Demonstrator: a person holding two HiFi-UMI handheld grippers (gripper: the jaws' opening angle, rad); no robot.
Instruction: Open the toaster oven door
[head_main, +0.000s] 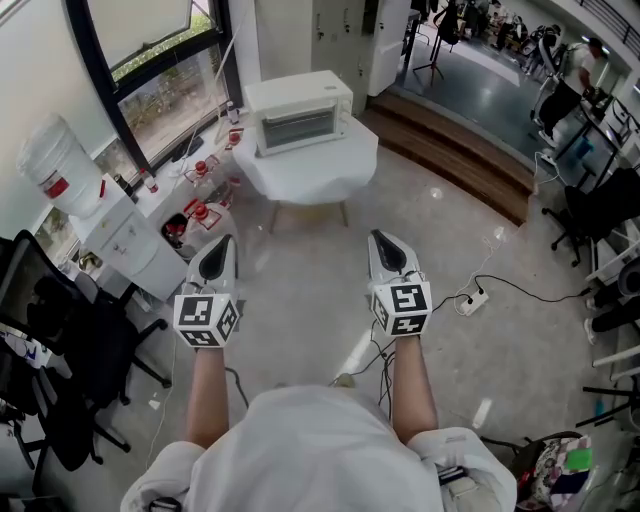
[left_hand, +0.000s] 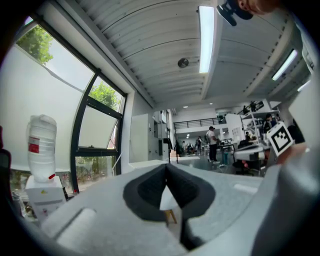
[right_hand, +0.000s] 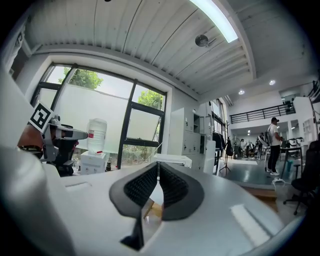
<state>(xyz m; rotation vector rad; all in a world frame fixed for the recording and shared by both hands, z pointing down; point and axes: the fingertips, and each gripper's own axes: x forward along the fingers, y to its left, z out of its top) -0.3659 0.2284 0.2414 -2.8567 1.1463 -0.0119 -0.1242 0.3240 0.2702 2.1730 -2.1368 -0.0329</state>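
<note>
A white toaster oven (head_main: 298, 110) with its glass door closed stands on a small white-covered table (head_main: 330, 165) ahead of me. My left gripper (head_main: 222, 243) and right gripper (head_main: 383, 238) hang side by side well short of the table, over bare floor, both shut and empty. In the left gripper view the black pads (left_hand: 150, 187) meet at the tips, with the table's wooden leg (left_hand: 170, 215) seen through the gap below. In the right gripper view the toaster oven (right_hand: 172, 160) shows just above the shut right gripper (right_hand: 158, 165).
A water dispenser with a large bottle (head_main: 62, 165) stands at the left by the window. Black office chairs (head_main: 60, 350) are at the near left. A power strip and cables (head_main: 472, 298) lie on the floor at right. A wooden step (head_main: 455, 150) runs behind the table.
</note>
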